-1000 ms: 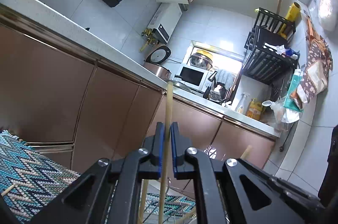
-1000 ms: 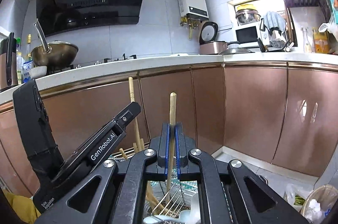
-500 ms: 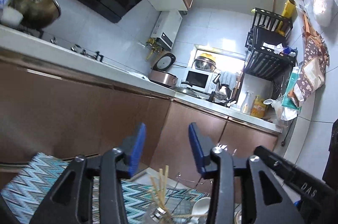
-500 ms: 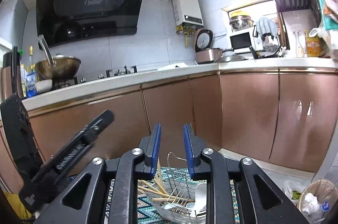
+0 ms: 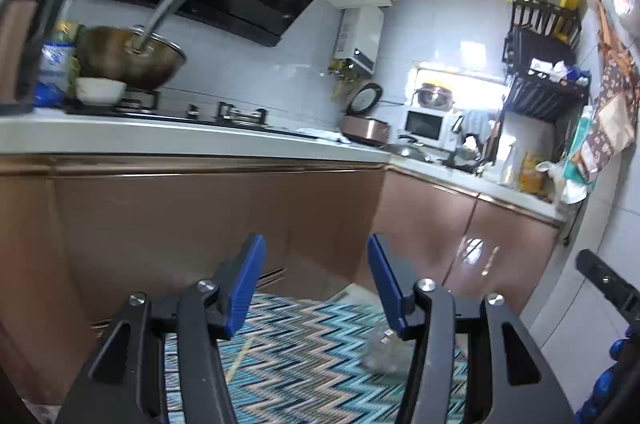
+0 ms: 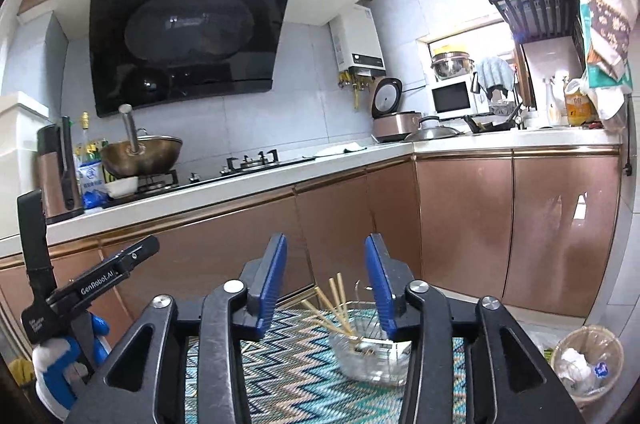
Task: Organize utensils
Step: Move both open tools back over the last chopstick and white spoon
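A clear glass bowl (image 6: 370, 358) with a wire rack in it stands on the zigzag-patterned cloth (image 6: 296, 380). Several wooden chopsticks (image 6: 334, 308) lean in it. My right gripper (image 6: 326, 282) is open and empty, raised above and just in front of the bowl. My left gripper (image 5: 316, 284) is open and empty, held above the cloth (image 5: 304, 356). The bowl shows blurred at the lower right in the left wrist view (image 5: 380, 354). One loose chopstick (image 5: 240, 360) lies on the cloth below the left gripper. The left gripper also shows at the left of the right wrist view (image 6: 86, 288).
Copper-coloured cabinets (image 6: 464, 224) and a white countertop (image 6: 256, 183) run behind the cloth. A wok (image 6: 140, 151) sits on the hob. A small waste bin (image 6: 584, 364) stands on the floor at the right.
Both grippers let go of the chopsticks they held, opened wide and rose. The chopsticks now stand in the glass bowl.
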The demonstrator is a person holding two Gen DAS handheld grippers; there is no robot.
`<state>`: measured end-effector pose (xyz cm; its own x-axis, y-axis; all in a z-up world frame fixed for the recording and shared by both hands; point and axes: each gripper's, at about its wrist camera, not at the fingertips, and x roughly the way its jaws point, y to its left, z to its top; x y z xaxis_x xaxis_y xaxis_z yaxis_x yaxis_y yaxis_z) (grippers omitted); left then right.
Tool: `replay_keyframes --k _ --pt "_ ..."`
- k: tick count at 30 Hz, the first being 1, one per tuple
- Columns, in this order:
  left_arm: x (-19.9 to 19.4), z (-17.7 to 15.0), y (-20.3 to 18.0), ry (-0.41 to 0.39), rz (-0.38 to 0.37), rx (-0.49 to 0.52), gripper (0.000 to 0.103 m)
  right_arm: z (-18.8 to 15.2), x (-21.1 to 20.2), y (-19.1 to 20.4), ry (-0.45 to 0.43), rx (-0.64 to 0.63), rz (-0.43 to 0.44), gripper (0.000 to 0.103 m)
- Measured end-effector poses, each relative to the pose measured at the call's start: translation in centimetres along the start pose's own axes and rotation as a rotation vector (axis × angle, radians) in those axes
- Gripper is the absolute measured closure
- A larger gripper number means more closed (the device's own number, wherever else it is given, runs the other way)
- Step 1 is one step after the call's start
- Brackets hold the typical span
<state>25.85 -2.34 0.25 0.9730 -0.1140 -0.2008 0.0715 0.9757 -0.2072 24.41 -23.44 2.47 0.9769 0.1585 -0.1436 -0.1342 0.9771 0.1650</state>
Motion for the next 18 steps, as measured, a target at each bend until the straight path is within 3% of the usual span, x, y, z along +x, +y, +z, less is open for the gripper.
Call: replay_keyframes --k 4,8,12,15,18 --pt "-3.1 0.0 1.4 0.026 0.034 0.026 0.046 -0.6 -2.1 1.5 0.015 -0.011 -0.006 0.044" --pt "-5.6 -0.4 2.5 0.048 0.071 0.041 0.044 -1.7 -3.5 2.6 0.04 -0.021 -0.024 0.022" --pt "-7.4 -1.1 2.9 0.057 0.096 0.066 0.043 -3.2 -4.6 3.4 0.066 -0.031 -0.046 0.008" --pt "-8.6 -1.8 2.9 0.062 0.106 0.091 0.043 -4.0 -5.2 3.7 0.085 -0.025 -0.055 0.001" --pt "-9.7 -2.7 2.8 0.066 0.121 0.125 0.042 -4.8 -5.7 3.9 0.1 -0.025 -0.063 0.0"
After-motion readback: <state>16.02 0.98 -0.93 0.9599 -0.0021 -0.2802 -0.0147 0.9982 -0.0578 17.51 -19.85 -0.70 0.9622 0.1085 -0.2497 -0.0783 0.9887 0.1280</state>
